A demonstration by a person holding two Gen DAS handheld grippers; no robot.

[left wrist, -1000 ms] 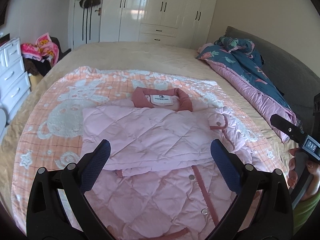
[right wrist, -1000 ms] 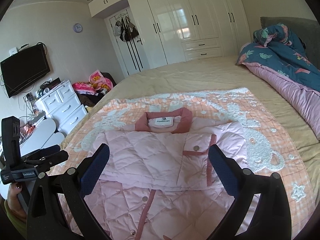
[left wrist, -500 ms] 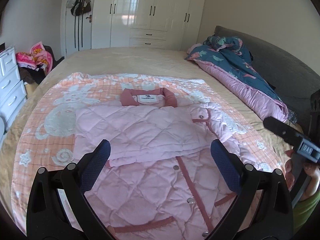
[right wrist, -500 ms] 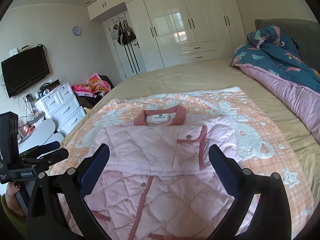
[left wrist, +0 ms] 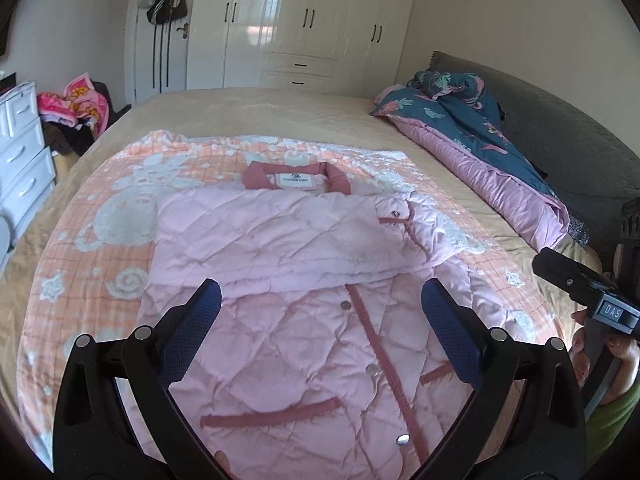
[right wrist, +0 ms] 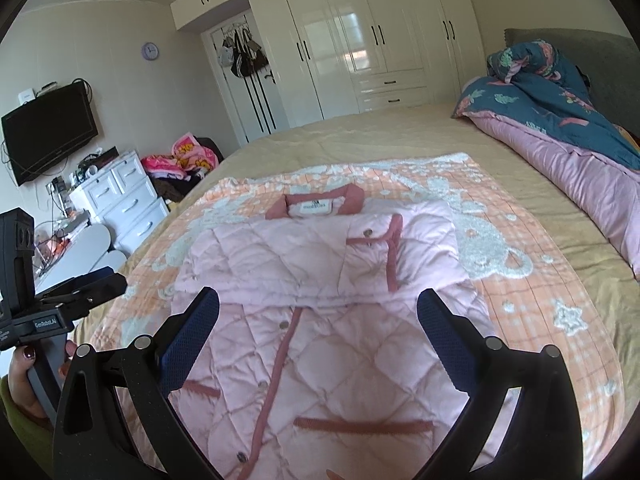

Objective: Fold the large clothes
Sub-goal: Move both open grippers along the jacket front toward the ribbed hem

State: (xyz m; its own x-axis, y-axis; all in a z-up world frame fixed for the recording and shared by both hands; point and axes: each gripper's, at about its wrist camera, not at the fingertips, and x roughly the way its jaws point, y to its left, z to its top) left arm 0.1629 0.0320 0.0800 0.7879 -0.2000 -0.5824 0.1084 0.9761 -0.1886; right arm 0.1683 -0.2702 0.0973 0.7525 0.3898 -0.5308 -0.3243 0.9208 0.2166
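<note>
On the orange patterned blanket (left wrist: pixel 120 216) spread over the bed (right wrist: pixel 420 136) lies a pink quilted jacket (left wrist: pixel 280 264), collar toward the white wardrobe (right wrist: pixel 360 40), both sleeves folded across its chest. Above its lower half, the left gripper (left wrist: pixel 320 320) and right gripper (right wrist: pixel 318 320) each hang with jaws spread wide, holding nothing. A rolled blue and pink quilt (right wrist: pixel 560 120) rests along the bed's right side.

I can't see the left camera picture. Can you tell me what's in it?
A pink quilted jacket lies on an orange blanket on a bed, sleeves folded across its chest. The left tool hovers open above it, holding nothing.
</note>
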